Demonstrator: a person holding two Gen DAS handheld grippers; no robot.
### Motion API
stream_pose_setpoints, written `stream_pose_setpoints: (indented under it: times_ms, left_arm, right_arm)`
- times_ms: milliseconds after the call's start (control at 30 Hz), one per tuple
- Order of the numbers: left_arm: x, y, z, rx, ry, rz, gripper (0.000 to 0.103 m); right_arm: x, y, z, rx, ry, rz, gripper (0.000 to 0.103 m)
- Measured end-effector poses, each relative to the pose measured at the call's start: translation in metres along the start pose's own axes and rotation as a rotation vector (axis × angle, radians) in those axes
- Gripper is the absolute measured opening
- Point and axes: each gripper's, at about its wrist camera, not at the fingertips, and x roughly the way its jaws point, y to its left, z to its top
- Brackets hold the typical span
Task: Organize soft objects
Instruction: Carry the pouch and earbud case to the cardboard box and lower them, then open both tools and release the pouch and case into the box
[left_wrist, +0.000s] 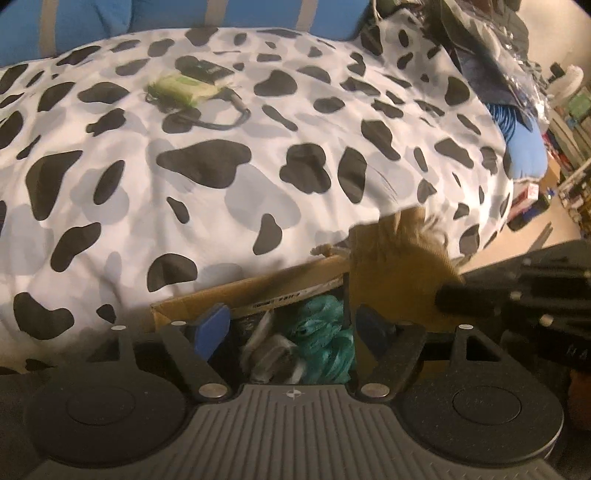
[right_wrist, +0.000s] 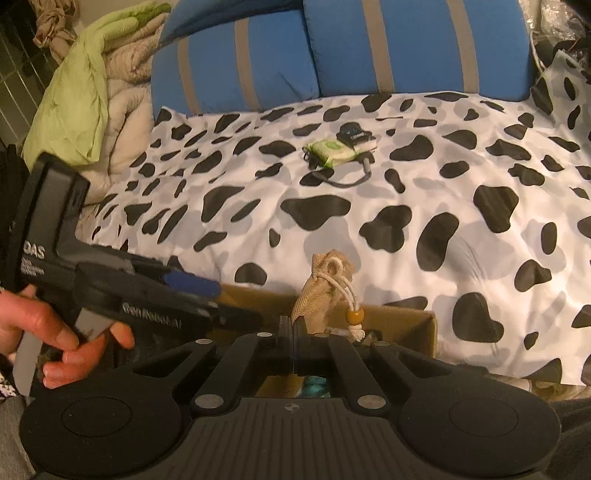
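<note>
cow-print bed (left_wrist: 221, 206) | right gripper (right_wrist: 293, 338) jaws clamp tan pouch (right_wrist: 321, 284)

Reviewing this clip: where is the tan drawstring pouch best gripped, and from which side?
Grip the tan drawstring pouch at its cinched neck, from above: that part is bunched narrow enough for closed fingers, and the body hangs free over the cardboard box. The right gripper already pinches it there.

Cardboard box (left_wrist: 236, 291) before bed (left_wrist: 221, 177)

Dim warm indoor light, slight motion blur, strong fisheye bending toward dark edges
</note>
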Motion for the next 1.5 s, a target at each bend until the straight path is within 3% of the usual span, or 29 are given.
stream_pose_setpoints:
  times_ms: [300,533,567,633,667,700,800,1000,1233,1500]
  left_arm:
    - [-0.011,0.012,0.002,-0.079,-0.056,0.095,0.075]
    - [-0.018,0.028,0.004,-0.16,-0.091,0.114,0.075]
    - [-0.019,0.029,0.004,-0.166,-0.094,0.115,0.075]
    - [-0.019,0.031,0.004,-0.176,-0.099,0.116,0.075]
    - [-0.019,0.031,0.004,-0.178,-0.1,0.116,0.075]
    - [-0.02,0.031,0.004,-0.179,-0.102,0.117,0.075]
    - [-0.02,0.031,0.004,-0.178,-0.104,0.115,0.075]
    - [-0.017,0.029,0.004,-0.162,-0.093,0.129,0.075]
    - [-0.01,0.031,0.003,-0.172,-0.052,0.19,0.075]
    - [-0.009,0.034,0.0,-0.172,-0.034,0.224,0.075]
  right_arm:
    - [0.013,0.011,-0.001,-0.041,0.054,0.017,0.003]
    - [0.024,0.019,0.0,-0.058,0.105,0.085,0.006]
    - [0.027,0.019,0.0,-0.056,0.122,0.071,0.013]
    - [0.032,0.018,-0.002,-0.052,0.15,0.035,0.041]
    - [0.033,0.019,-0.002,-0.056,0.156,0.017,0.066]
    - [0.034,0.02,-0.003,-0.066,0.156,0.001,0.082]
    - [0.034,0.022,-0.004,-0.087,0.158,-0.01,0.096]
    - [0.038,0.017,-0.004,-0.071,0.176,-0.053,0.103]
    - [0.042,0.008,-0.003,-0.038,0.183,-0.152,0.103]
    - [0.045,0.0,-0.002,-0.005,0.196,-0.2,0.103]
